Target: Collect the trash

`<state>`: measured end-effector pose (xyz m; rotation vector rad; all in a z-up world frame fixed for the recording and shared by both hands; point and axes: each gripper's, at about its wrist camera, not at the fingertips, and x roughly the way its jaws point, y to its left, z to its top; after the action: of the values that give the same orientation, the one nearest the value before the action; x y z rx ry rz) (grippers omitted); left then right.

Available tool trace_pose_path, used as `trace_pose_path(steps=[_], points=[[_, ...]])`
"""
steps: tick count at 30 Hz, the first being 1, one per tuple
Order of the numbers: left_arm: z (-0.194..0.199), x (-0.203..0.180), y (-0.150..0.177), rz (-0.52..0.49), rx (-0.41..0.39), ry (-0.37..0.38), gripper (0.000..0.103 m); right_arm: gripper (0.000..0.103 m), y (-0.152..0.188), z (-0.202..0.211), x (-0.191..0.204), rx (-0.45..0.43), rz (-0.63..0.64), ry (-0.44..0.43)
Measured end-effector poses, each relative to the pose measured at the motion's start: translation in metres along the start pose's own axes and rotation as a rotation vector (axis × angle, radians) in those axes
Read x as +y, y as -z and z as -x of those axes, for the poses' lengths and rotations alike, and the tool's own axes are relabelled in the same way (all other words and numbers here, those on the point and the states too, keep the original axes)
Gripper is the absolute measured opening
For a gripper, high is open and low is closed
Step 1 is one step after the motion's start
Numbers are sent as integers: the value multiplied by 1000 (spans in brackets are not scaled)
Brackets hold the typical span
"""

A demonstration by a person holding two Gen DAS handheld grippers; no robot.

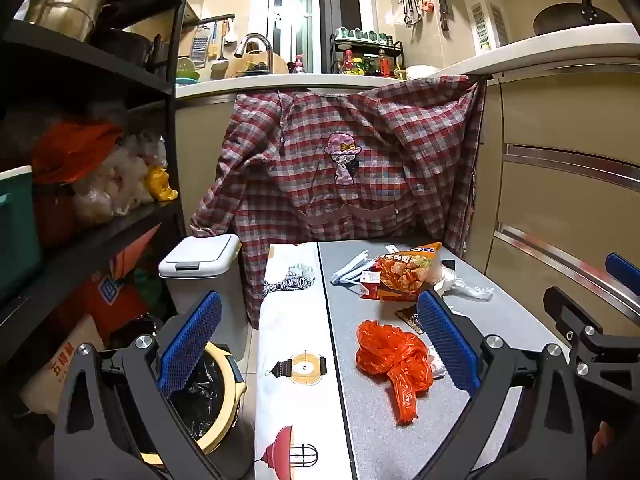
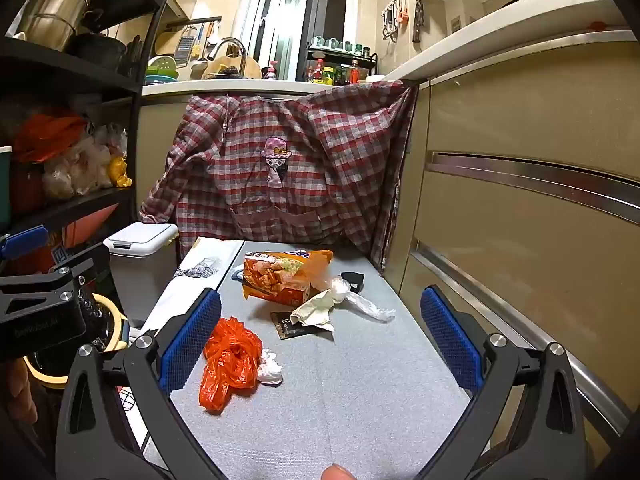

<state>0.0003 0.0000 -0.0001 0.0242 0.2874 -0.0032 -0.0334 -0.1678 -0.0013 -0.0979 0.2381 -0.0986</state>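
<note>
Both hand-held grippers are held above a grey speckled table with jaws spread wide and nothing between the blue pads. Between the fingers of the left gripper, a crumpled orange plastic bag is seen lying on the table, with a small white paper wad touching it. The right gripper is aimed at the same surface. Farther back, an orange printed snack packet, a cream crumpled tissue and a clear plastic wrapper are clustered together. A round yellow-rimmed bin lined with black plastic stands on the floor left of the table, beside a white lidded bin.
</note>
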Motion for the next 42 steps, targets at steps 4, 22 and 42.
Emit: trace_pose_path(steps=[4, 22, 42], points=[[0, 0, 0, -2, -2, -2, 95, 98, 0, 1, 1, -4, -1, -1], [0, 0, 0, 0, -2, -1, 95, 98, -1, 3, 3, -11, 3, 3], [2, 0, -1, 2, -5, -2, 95, 98, -2, 6, 4, -8, 6, 3]])
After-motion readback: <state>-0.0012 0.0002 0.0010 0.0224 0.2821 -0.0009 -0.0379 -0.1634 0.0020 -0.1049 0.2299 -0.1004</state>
